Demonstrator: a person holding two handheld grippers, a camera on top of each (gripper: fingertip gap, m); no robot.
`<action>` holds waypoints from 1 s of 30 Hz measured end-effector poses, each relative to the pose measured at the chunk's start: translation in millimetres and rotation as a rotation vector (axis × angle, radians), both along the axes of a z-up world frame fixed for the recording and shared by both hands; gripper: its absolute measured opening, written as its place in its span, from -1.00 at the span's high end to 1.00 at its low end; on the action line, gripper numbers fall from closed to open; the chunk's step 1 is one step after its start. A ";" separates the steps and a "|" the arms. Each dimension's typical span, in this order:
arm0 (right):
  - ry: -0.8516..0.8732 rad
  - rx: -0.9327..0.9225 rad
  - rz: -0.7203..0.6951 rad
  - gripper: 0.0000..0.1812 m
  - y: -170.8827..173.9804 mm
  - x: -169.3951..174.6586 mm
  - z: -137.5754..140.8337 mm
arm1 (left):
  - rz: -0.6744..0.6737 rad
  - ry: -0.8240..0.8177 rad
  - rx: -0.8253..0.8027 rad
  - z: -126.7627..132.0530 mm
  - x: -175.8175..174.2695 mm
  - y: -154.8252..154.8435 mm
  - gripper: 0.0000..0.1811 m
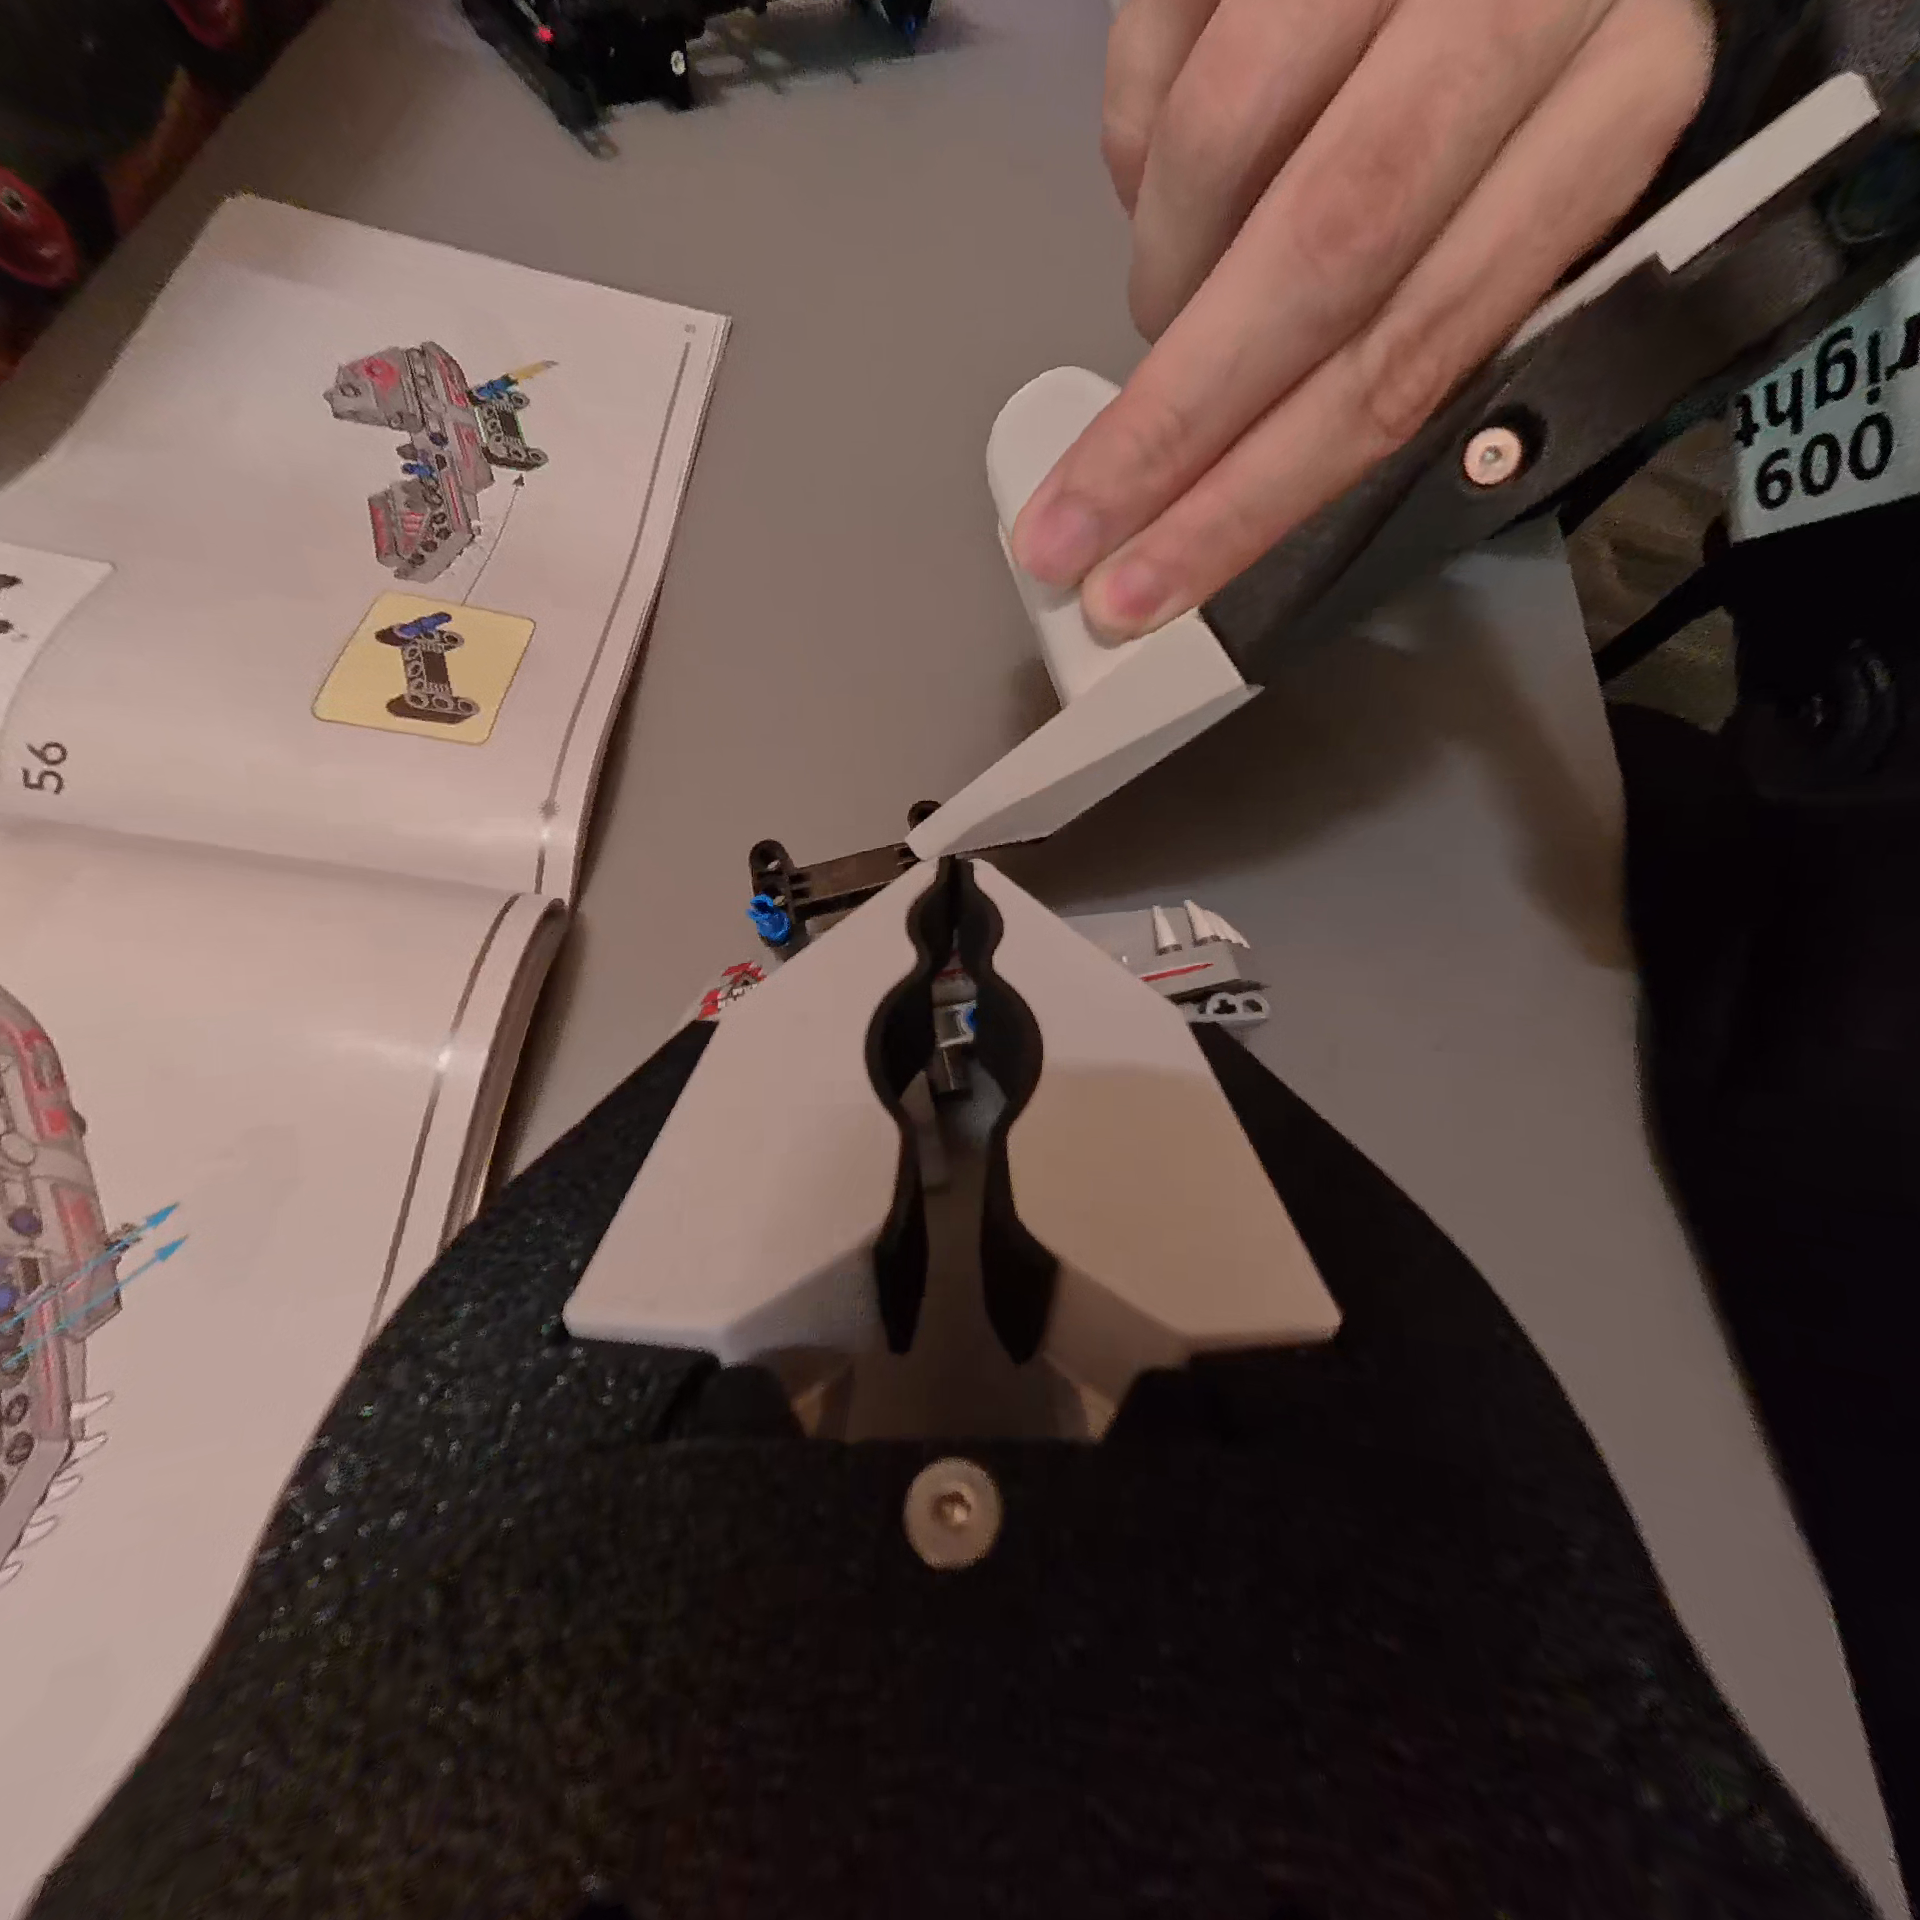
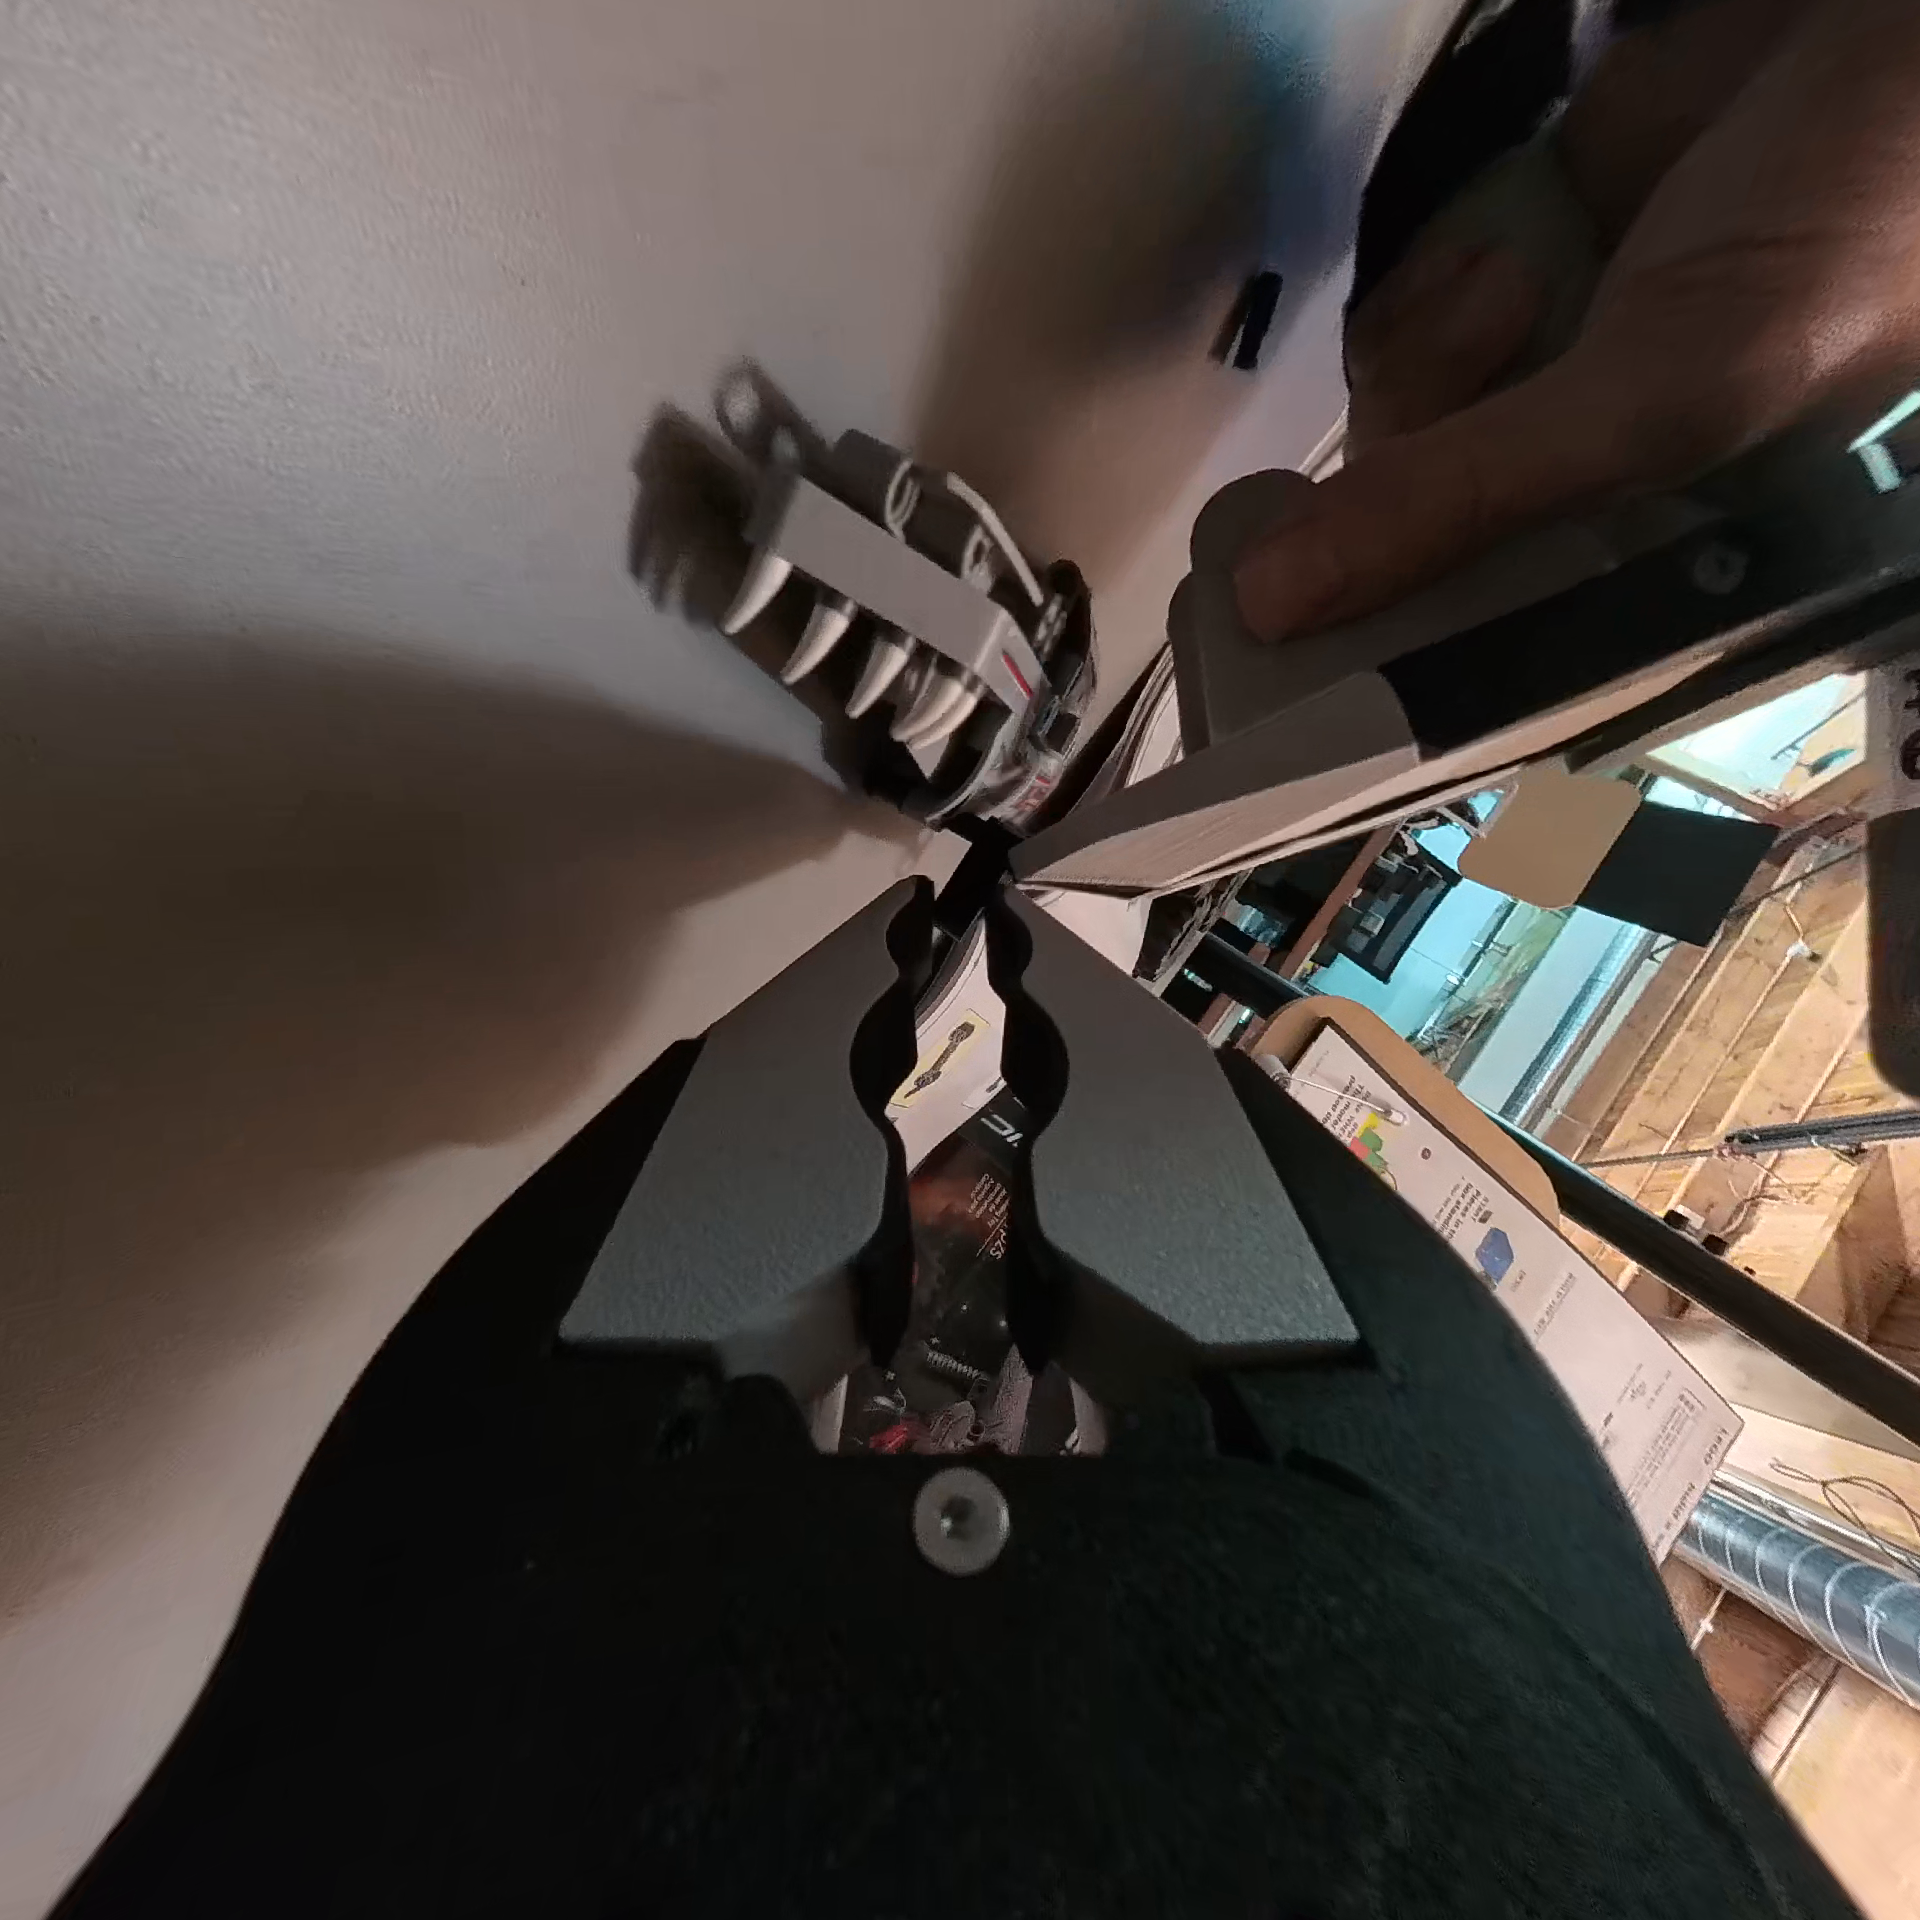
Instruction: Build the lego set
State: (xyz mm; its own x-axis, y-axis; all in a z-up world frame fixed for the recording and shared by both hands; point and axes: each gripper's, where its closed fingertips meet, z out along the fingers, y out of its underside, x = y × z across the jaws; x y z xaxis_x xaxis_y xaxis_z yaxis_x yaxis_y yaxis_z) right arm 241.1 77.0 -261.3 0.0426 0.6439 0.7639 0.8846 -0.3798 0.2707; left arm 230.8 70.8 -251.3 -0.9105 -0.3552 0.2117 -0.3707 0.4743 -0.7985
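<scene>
A black lego beam with a blue pin at its left end is held just above the table. My right gripper comes in from the upper right and is shut on the beam's right end; in its own view its tips pinch it. My left gripper is shut, its tips together right against that same end; it also shows in the right wrist view. A grey lego assembly with white teeth lies on the table under both grippers and is blurred in the right wrist view.
An open instruction booklet lies on the left of the grey table. A dark lego model stands at the far edge. The table's right edge is close. A hand holds the right gripper. Less than 4 cm separates the two grippers' tips. Left tips and right tips are each some 30 cm from the dark lego model.
</scene>
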 end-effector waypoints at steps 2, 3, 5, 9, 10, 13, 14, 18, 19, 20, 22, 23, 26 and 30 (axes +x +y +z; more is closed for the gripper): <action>0.008 -0.013 0.009 0.91 0.2 0.1 -0.3 | 0.004 0.033 -0.015 -0.2 0.5 0.3 1.00; 0.005 -0.013 0.013 0.92 0.1 -0.2 -0.4 | 0.011 0.033 -0.020 -0.5 0.2 0.3 1.00; -0.013 -0.011 0.026 0.92 -0.3 -2.1 -0.2 | 0.014 0.000 -0.002 -0.8 -1.4 0.2 1.00; -0.014 0.015 0.019 0.92 -1.3 -3.1 -1.1 | 0.020 -0.061 0.052 -1.4 -1.2 -0.5 1.00; -0.005 0.024 0.017 0.92 -1.7 -3.5 -1.8 | 0.023 -0.049 0.046 -1.6 -1.1 -0.9 1.00; 0.080 -0.027 0.053 1.00 -3.3 -19.4 -21.7 | -0.026 0.017 0.094 -15.4 -10.2 -4.7 1.00; 0.015 -0.004 0.073 1.00 1.0 -20.5 -20.9 | -0.019 -0.042 0.140 -17.8 -6.2 -3.2 1.00; 0.034 0.166 0.023 1.00 14.4 -33.2 11.1 | 0.028 -0.152 -0.026 20.1 1.6 3.1 1.00; 0.083 0.147 -0.022 1.00 8.8 -29.5 6.4 | 0.057 -0.140 -0.038 23.4 6.0 11.1 1.00; 0.090 0.159 -0.037 1.00 4.1 -23.9 6.1 | 0.094 -0.171 -0.054 29.2 12.9 19.2 1.00; 0.128 0.198 -0.123 1.00 -9.3 -5.5 4.7 | 0.129 -0.220 -0.111 45.2 17.7 29.9 1.00; 0.198 0.222 -0.212 0.93 -17.6 5.6 0.1 | 0.133 -0.209 -0.126 49.1 16.6 34.0 1.00; 0.527 0.327 -0.496 0.94 -36.0 27.9 -15.2 | 0.149 -0.169 -0.113 47.2 11.1 46.5 1.00; 0.922 0.524 -0.792 0.55 -44.0 47.3 -8.4 | 0.079 -0.054 0.052 12.8 -13.0 55.0 0.90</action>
State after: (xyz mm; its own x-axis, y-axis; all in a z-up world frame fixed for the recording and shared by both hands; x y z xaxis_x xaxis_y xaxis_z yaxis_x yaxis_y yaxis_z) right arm 288.4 33.0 -269.7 0.9025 -0.1561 0.4014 0.1563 -0.7498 -0.6429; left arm 217.8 125.8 -238.5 -0.8888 -0.4356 0.1425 -0.3657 0.4867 -0.7933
